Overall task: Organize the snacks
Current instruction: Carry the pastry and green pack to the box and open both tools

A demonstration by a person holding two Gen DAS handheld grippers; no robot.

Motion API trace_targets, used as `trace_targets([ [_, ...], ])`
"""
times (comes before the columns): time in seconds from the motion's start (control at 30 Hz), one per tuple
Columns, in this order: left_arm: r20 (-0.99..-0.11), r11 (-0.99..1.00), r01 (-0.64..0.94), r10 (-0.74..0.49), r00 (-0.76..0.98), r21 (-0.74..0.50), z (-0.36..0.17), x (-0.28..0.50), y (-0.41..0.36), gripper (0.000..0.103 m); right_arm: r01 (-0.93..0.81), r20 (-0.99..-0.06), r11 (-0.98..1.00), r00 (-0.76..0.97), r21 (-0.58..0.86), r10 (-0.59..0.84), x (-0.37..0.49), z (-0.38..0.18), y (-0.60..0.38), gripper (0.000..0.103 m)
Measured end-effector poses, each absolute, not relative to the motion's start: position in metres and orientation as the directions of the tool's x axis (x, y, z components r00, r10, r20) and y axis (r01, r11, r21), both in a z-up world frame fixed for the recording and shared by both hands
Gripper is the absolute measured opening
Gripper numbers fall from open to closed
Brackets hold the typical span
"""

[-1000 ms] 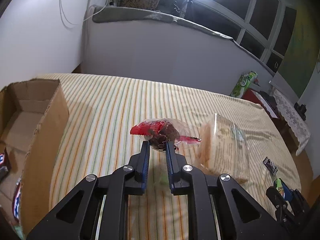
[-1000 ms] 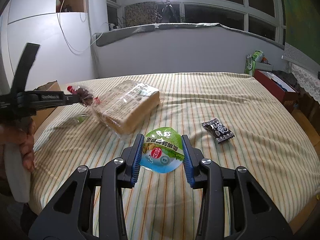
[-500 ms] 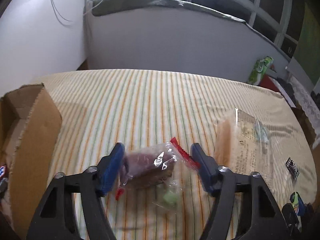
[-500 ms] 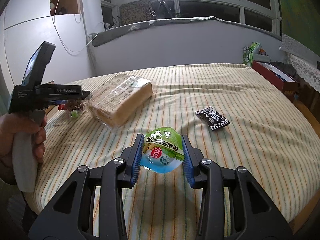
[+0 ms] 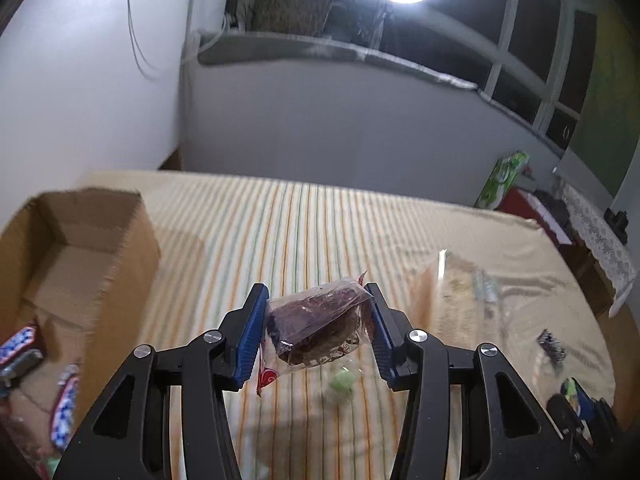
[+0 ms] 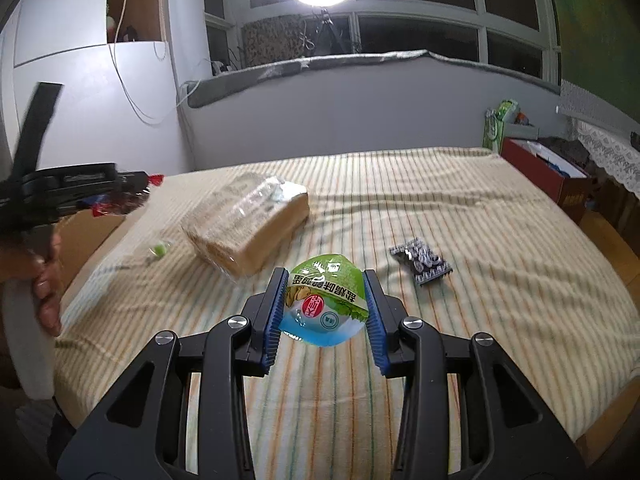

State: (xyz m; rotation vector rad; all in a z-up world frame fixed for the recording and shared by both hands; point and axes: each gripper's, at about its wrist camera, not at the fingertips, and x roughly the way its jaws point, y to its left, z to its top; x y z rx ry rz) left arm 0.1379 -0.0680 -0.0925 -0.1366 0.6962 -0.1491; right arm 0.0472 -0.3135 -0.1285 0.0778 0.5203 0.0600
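- The cardboard box (image 5: 86,264) sat open at the left edge of the striped bedspread (image 5: 280,232). At least three wrapped snacks lay inside, though blur made an exact count impossible.
- The left gripper (image 5: 316,334) was closed on one clear packet of dark dried fruit (image 5: 318,328), carried in the air above the bedspread and to the right of the box. The packet looked light, soft and crinkly. Its film probably slid easily, so a hold across the bulky middle, as here, seemed safer than one on the red-trimmed sealed ends.
- One small green candy (image 6: 159,249) lay loose on the bedspread below that packet. It appeared tiny, light and likely to roll, best pinched squarely from above.
- One bagged loaf of bread (image 6: 250,228) rested near the middle of the bedspread. It looked bulky, soft and easily crushed, so a gentle grip on the slack plastic at one end seemed wiser than squeezing the slices.
- The right gripper (image 6: 325,312) was clamped on one green-and-blue snack pouch (image 6: 324,306), held clear of the bedspread. The pouch looked puffed with air and light, giving under the pads (image 6: 276,316). A firm squeeze could crush whatever was inside.
- One small dark patterned sachet (image 6: 422,260) lay flat to the right, well apart from the bread. It seemed thin and light, hard to get under, so an edge pinch looked best.
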Motion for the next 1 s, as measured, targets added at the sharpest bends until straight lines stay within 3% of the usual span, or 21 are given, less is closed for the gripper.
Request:
trace_targets([
  [0.3,-0.486,0.98,0.167,-0.198,0.851,-0.107,-0.046,0.06,-0.066,0.047,-0.079,-0.419,0.996,0.904,0.029,0.084,0.018,-0.084,-0.281,0.038],
  [0.67,-0.415,0.978,0.193,-0.206,0.886,-0.073,-0.02,0.001,-0.054,0.047,-0.104,-0.362,0.994,0.928,-0.014,0.092,-0.031,-0.054,-0.253,0.038],
  [1.0,-0.39,0.978,0.202,-0.207,0.897,-0.055,-0.015,-0.016,-0.057,0.048,-0.105,-0.368,0.994,0.925,-0.009,0.094,-0.035,-0.054,-0.253,0.038],
])
